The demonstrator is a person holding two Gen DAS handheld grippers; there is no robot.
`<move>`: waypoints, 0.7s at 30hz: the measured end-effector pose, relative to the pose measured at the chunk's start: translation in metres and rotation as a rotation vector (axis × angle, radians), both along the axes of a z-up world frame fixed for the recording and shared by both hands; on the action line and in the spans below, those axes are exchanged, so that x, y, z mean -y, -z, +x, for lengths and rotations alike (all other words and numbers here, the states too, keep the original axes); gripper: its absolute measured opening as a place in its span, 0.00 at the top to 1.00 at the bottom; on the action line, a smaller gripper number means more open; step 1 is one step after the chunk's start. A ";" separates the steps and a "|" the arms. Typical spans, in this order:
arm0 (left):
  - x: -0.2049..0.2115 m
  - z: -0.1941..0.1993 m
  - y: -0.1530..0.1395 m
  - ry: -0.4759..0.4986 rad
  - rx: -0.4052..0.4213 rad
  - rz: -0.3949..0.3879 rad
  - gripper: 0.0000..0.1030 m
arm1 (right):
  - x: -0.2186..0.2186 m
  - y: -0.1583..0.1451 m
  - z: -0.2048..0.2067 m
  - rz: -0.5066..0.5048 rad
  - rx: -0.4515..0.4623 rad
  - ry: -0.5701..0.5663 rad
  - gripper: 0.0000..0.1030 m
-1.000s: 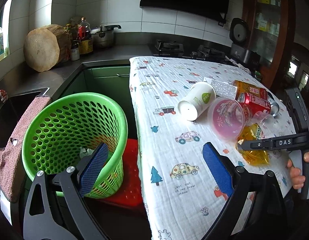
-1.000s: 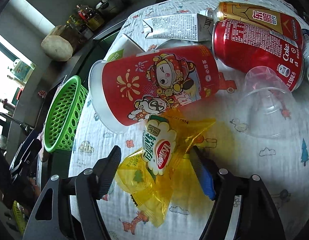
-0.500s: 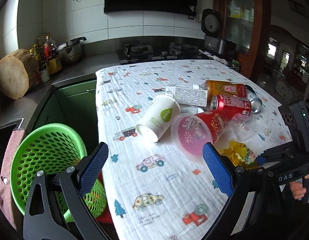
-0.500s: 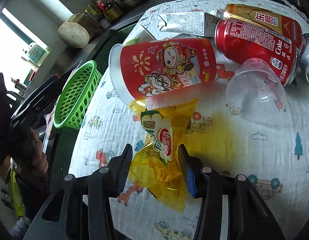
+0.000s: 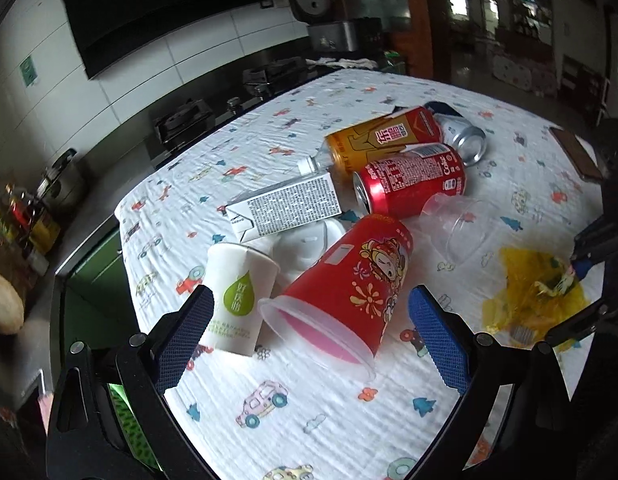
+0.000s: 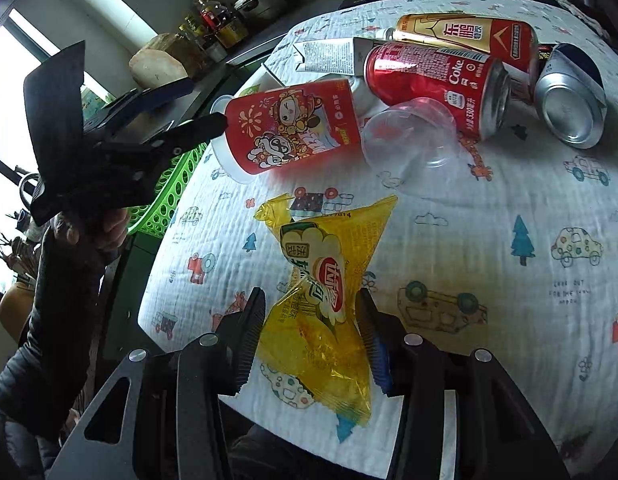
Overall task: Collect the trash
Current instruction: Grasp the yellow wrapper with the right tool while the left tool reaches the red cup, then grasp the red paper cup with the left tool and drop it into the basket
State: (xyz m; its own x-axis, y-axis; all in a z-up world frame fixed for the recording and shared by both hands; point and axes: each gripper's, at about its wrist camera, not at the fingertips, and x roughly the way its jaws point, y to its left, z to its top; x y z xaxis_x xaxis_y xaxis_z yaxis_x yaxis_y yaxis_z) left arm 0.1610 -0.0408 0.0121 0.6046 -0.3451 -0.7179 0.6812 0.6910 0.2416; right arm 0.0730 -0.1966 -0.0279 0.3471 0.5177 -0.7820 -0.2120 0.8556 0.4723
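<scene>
My right gripper [image 6: 311,332] is shut on a crumpled yellow snack wrapper [image 6: 321,280], pinching its middle just above the patterned tablecloth; the wrapper also shows in the left wrist view [image 5: 533,288]. My left gripper [image 5: 309,336] is open and empty, its fingers either side of a red paper cup [image 5: 349,292] lying on its side with its mouth toward me. A white paper cup [image 5: 239,296] lies by the left finger. The green trash basket [image 6: 169,196] stands off the table's left edge.
Behind the red cup lie a white carton [image 5: 287,210], a red Coke can [image 5: 413,180], an orange-red bottle [image 5: 385,136], a silver can [image 5: 463,140] and a clear plastic cup [image 5: 457,228]. A phone [image 5: 575,158] lies at the far right. Counter and stove lie beyond.
My left gripper has swung from over the green basket to the table, now framing the red cup. My right gripper has closed on the yellow wrapper and lifted it slightly.
</scene>
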 end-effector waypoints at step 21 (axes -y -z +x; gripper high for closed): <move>0.055 0.036 0.046 0.234 -0.121 0.329 0.07 | 0.036 -0.002 0.010 -0.008 0.003 0.045 0.56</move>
